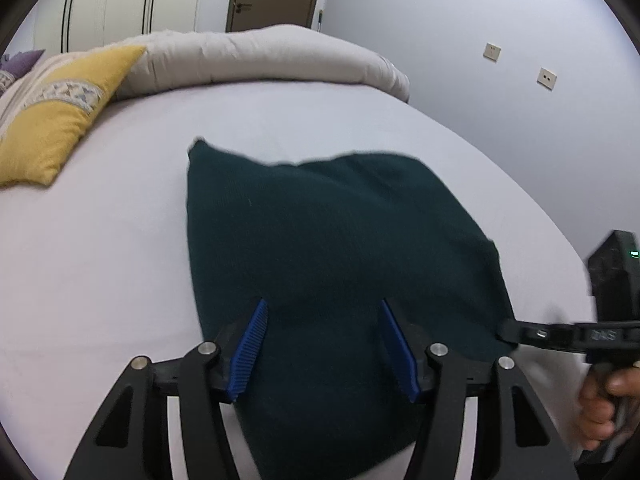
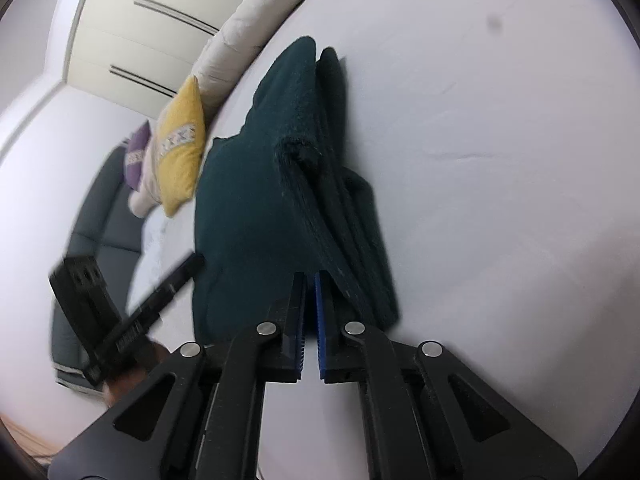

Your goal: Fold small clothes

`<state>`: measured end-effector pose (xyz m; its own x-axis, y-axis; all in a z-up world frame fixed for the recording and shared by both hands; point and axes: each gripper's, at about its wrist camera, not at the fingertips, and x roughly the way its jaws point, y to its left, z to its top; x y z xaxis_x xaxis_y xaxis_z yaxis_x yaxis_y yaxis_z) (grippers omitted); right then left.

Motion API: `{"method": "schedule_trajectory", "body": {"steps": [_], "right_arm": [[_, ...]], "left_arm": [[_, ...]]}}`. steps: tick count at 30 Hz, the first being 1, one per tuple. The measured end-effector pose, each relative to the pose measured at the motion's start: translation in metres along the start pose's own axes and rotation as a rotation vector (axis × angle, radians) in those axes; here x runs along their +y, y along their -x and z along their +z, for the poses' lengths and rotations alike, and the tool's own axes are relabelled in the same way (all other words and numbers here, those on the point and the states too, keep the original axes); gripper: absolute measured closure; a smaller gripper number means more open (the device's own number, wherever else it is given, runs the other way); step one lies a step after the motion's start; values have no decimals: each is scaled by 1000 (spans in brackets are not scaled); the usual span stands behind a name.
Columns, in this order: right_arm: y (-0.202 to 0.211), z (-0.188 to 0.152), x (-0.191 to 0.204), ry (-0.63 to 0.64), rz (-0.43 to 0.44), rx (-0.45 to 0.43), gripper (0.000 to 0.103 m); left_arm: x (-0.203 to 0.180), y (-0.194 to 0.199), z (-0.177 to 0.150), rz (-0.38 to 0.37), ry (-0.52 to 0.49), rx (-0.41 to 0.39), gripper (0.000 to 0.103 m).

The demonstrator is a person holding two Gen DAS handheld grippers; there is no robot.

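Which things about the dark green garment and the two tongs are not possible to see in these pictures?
- Left wrist view: the dark green garment near edge is covered by the left tongs, so its type is unclear.
- Right wrist view: whether the right tongs pinch fabric; garment folds hide the tips.
- Right wrist view: left tongs blurred.

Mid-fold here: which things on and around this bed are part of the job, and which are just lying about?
Part of the job: dark green garment, right gripper pinching its edge, left gripper open above it.

Lying about: yellow cushion, purple cushion, rolled duvet.
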<state>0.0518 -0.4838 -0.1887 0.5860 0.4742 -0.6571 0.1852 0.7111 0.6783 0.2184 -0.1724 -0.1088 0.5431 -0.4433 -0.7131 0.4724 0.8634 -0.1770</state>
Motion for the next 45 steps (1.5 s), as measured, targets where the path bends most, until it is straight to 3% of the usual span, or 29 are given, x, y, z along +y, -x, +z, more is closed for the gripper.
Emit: {"method": "schedule_trajectory", "body": {"steps": [3,5,7,9,11,13,18,20,22,26,28,33,39,45], "right_arm": [[21,16,31,80,37,-64,90],[22,34,46,116,75,-69,78],[6,52,61,150,85,-61,53],[-21,74,59,123,80,-23,53],[-50,98,47,68,24,5,57],[-60,108,31,50,16,-23,75],[-58,111,-1,-27,97,-75,91],[-49,110,-3,-44,59,-94,90],[-31,109,6,-33,-50,-135,77],[-38,131,37,33,21,-112,74],[-60,144,55,70,34,-56,58],[-112,174,54,11,49,22,58],[-127,200,34,-47,62,-17,60],[-120,199,10,-83,95,-51,74]], "left_arm": [[2,-6,18,12,1,-19,42],[0,-15,32,25,-7,-23,42],[2,-30,44,46,-5,-8,42],[7,-55,49,67,0,68,41],[10,-68,48,64,-6,89,38],[11,-71,48,59,-5,93,38],[17,-76,45,23,2,84,37],[17,-76,45,23,2,83,37],[18,-75,45,20,7,80,37],[17,-74,44,20,12,71,37],[17,-74,44,16,15,69,37],[22,-72,40,4,25,64,37],[27,-75,42,-28,59,54,37],[41,-75,44,-94,128,51,38]]}}
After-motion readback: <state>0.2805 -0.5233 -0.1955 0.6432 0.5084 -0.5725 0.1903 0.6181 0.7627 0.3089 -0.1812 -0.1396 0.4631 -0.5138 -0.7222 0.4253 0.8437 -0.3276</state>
